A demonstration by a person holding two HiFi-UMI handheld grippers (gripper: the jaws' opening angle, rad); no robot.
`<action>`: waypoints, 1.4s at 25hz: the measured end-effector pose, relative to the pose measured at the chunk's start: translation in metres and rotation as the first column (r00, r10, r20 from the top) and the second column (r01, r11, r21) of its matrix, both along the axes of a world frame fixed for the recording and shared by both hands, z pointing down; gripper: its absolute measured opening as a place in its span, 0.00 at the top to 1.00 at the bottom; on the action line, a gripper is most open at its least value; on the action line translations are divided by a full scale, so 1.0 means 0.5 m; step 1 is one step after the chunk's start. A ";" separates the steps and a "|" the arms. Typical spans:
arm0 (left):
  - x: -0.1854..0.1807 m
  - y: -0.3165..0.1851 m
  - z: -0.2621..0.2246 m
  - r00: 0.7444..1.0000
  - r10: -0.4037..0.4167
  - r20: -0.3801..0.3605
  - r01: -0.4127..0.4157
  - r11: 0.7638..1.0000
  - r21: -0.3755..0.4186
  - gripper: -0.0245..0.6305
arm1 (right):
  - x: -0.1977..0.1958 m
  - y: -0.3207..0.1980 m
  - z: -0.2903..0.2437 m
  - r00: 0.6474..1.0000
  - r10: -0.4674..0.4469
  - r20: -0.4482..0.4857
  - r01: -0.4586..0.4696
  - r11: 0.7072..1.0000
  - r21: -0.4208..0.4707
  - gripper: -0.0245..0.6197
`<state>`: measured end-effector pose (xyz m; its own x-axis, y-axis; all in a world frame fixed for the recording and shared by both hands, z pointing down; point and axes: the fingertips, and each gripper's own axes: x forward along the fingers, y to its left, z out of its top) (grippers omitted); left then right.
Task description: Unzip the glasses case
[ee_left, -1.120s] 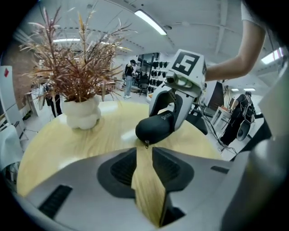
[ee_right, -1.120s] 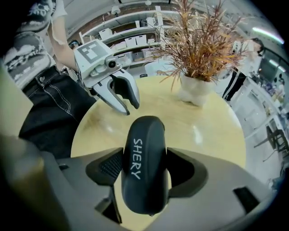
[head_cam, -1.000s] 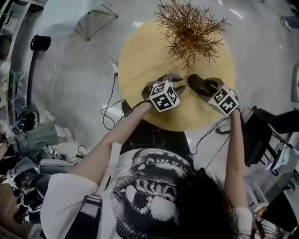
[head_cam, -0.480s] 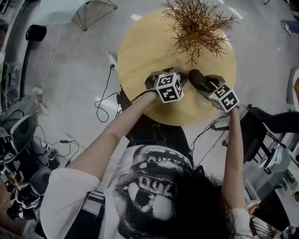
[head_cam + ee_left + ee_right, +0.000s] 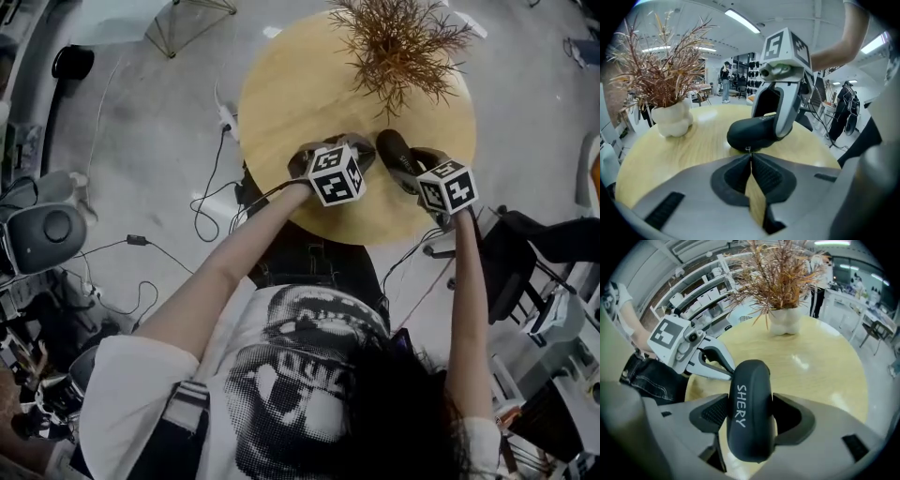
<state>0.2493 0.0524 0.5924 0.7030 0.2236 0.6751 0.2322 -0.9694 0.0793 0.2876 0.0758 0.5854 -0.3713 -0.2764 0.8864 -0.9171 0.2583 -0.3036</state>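
A black glasses case (image 5: 391,154) marked "SHERY" (image 5: 749,408) is held over the round wooden table (image 5: 281,103). My right gripper (image 5: 401,161) is shut across its middle, with a jaw on each long side. The left gripper view shows the case (image 5: 752,133) end-on, with the right gripper (image 5: 772,123) clamped on it. My left gripper (image 5: 749,155) is shut, its tips meeting at the small metal zipper pull (image 5: 748,150) on the near end of the case. In the head view the left gripper (image 5: 360,156) sits just left of the case.
A dried plant in a white vase (image 5: 401,42) stands on the far side of the table, behind the case (image 5: 672,119). Cables (image 5: 211,202) trail over the floor at the left. A dark chair (image 5: 530,248) stands at the right.
My right gripper has rolled, turning the case with it, and its marker cube shows a different face. The left gripper stays at the near end of the case.
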 end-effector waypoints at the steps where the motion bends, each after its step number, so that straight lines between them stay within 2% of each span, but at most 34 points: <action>1: -0.002 -0.003 -0.002 1.000 -0.019 -0.005 0.019 1.000 -0.007 0.94 | -0.004 -0.001 0.001 0.999 0.041 0.032 -0.041 0.999 -0.011 0.50; 4: -0.012 -0.014 -0.007 0.999 -0.050 -0.007 0.050 0.999 -0.012 0.94 | -0.019 -0.003 0.003 0.984 0.150 0.098 -0.145 0.988 -0.048 0.50; 10: -0.032 0.025 -0.004 1.000 0.023 0.002 -0.023 0.999 0.027 0.94 | -0.030 -0.002 0.006 0.982 0.181 0.046 -0.180 0.983 -0.034 0.50; 13: -0.037 0.048 -0.006 1.000 0.005 -0.008 -0.005 1.000 0.008 0.94 | -0.032 -0.004 0.004 0.974 0.218 0.053 -0.216 0.975 -0.041 0.50; 18: -0.056 0.054 -0.008 0.998 -0.057 -0.013 0.056 0.998 -0.036 0.94 | -0.044 -0.008 0.005 0.944 0.320 0.077 -0.314 0.946 -0.080 0.50; 24: -0.090 0.075 -0.018 0.999 -0.043 -0.011 0.043 0.998 -0.035 0.94 | -0.065 -0.015 0.001 0.919 0.390 0.057 -0.385 0.919 -0.083 0.50; 27: -0.108 0.108 -0.020 1.000 -0.007 -0.007 0.007 0.999 -0.035 0.94 | -0.074 -0.018 0.002 0.889 0.453 0.073 -0.445 0.890 -0.103 0.50; 31: -0.138 0.162 -0.018 0.999 0.051 -0.004 -0.051 0.998 -0.035 0.94 | -0.086 -0.021 0.003 0.826 0.556 0.089 -0.544 0.829 -0.130 0.50; 33: -0.154 0.179 -0.016 0.999 0.052 -0.003 -0.052 0.998 -0.037 0.94 | -0.097 -0.023 0.001 0.806 0.586 0.083 -0.573 0.808 -0.138 0.50; 35: -0.167 0.185 -0.012 1.000 0.031 -0.001 -0.031 0.998 -0.046 0.94 | -0.109 -0.022 0.003 0.802 0.595 0.057 -0.583 0.800 -0.139 0.50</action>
